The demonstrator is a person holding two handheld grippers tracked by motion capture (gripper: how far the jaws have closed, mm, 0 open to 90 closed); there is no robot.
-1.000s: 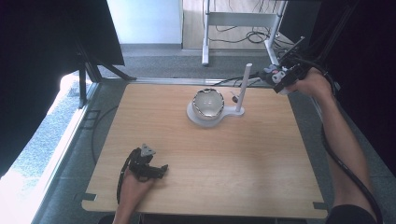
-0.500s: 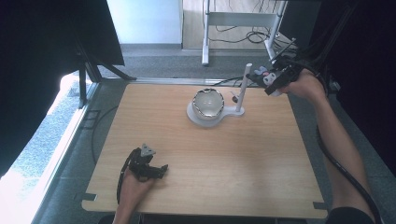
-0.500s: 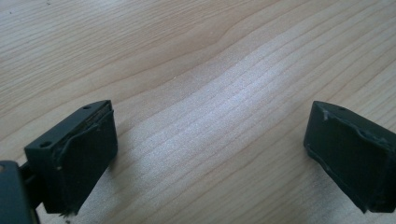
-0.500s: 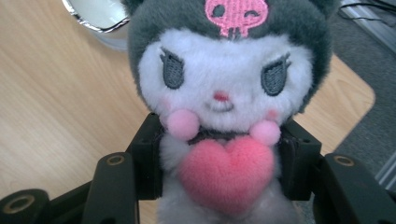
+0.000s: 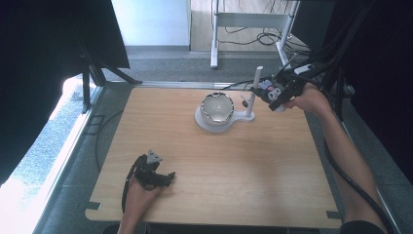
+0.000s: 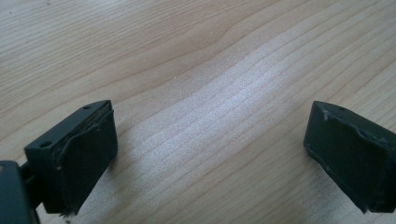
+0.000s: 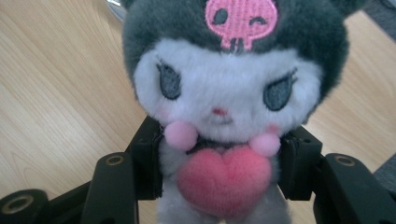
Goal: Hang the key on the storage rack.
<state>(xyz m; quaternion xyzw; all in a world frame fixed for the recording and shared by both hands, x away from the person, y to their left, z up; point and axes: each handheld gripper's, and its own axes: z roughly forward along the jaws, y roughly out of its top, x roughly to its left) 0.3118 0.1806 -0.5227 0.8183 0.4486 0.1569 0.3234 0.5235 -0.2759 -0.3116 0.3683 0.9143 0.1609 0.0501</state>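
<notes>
Right tool (image 7: 219, 182) clamps plush doll (image 7: 229, 93) (grey hood, pink skull, pink heart); left tool (image 6: 210, 154) spread wide.

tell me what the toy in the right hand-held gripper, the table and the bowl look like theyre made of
Plush toy: soft fuzzy fabric, grey, white and pink, with an embroidered pink skull; matte pile shows.
Table: pale wood or wood-look laminate, with visible grain lines and a light sheen.
Bowl: probably metal, given its bright reflective rim, though it is too small to be sure.
</notes>
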